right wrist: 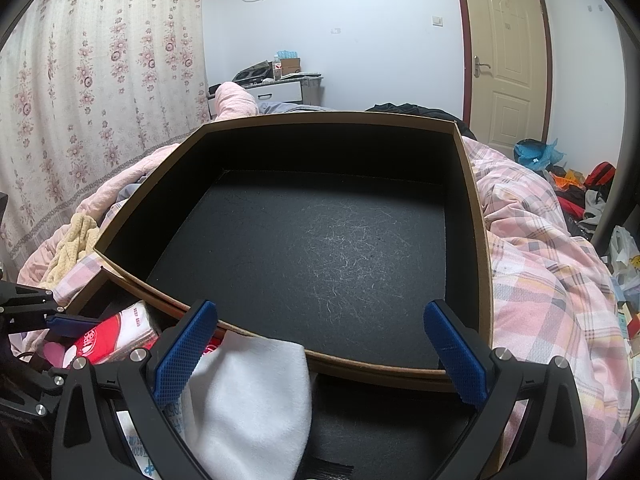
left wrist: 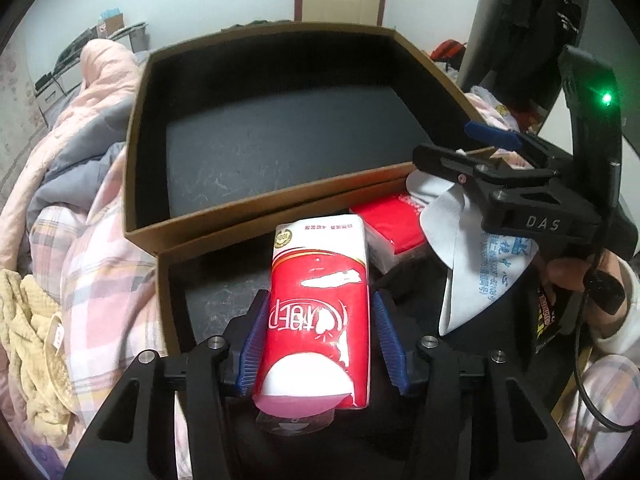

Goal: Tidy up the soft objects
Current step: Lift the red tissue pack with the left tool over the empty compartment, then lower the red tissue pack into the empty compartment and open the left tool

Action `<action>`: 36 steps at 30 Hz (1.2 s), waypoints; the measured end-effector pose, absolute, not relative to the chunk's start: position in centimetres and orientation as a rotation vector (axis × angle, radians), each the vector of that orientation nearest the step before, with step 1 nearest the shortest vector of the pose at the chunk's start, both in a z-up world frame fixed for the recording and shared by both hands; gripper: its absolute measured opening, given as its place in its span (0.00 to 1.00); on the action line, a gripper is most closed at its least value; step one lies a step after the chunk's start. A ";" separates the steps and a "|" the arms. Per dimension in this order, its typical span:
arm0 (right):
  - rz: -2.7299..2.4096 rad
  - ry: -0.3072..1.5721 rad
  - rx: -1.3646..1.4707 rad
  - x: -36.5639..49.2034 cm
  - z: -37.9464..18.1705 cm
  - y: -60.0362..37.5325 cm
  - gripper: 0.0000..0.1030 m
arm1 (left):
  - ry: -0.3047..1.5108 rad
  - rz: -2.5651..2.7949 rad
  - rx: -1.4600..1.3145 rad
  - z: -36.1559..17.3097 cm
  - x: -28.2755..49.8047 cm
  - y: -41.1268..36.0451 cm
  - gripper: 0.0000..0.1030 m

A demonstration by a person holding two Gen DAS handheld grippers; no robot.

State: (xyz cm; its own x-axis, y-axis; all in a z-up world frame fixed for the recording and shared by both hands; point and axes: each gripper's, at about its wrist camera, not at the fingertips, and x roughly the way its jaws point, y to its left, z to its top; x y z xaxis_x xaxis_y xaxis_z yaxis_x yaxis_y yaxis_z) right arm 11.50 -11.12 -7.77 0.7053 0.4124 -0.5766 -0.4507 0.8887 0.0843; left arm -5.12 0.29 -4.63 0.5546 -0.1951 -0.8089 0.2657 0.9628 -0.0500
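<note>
A red and white tissue pack [left wrist: 318, 300] lies lengthwise between the blue pads of my left gripper [left wrist: 320, 300], which is shut on it above the near shallow box [left wrist: 164, 280]. A second red tissue pack [left wrist: 388, 228] lies in that box beside a white cloth [left wrist: 440, 208] and a printed white bag [left wrist: 488, 264]. Behind it stands a large brown box [left wrist: 136, 120] with a bare black lining. My right gripper [right wrist: 320, 308] is open over that box's [right wrist: 480, 240] near rim, holding nothing. The white cloth [right wrist: 256, 400] lies under its left finger. The held pack [right wrist: 112, 340] shows at lower left.
Both boxes rest on a bed with a pink plaid quilt [right wrist: 540, 272]. A yellow knitted towel [left wrist: 32, 340] lies on the quilt to the left, also seen as the yellow towel [right wrist: 76, 244]. A person's hand [left wrist: 568, 272] holds the right gripper. Clutter and a door [right wrist: 508, 60] sit beyond.
</note>
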 end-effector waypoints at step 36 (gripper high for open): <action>0.480 0.625 -0.065 11.6 -7.8 -11.1 0.99 | 0.753 -0.069 -0.102 -1.2 0.5 2.8 0.44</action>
State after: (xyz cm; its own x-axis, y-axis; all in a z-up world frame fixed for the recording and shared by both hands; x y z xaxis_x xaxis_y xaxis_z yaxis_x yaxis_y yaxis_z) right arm 11.59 -11.07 -7.82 0.7056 0.4122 -0.5764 -0.4505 0.8888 0.0841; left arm 0.50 2.81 -1.25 0.7279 -0.0995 -0.6785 0.0261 0.9927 -0.1176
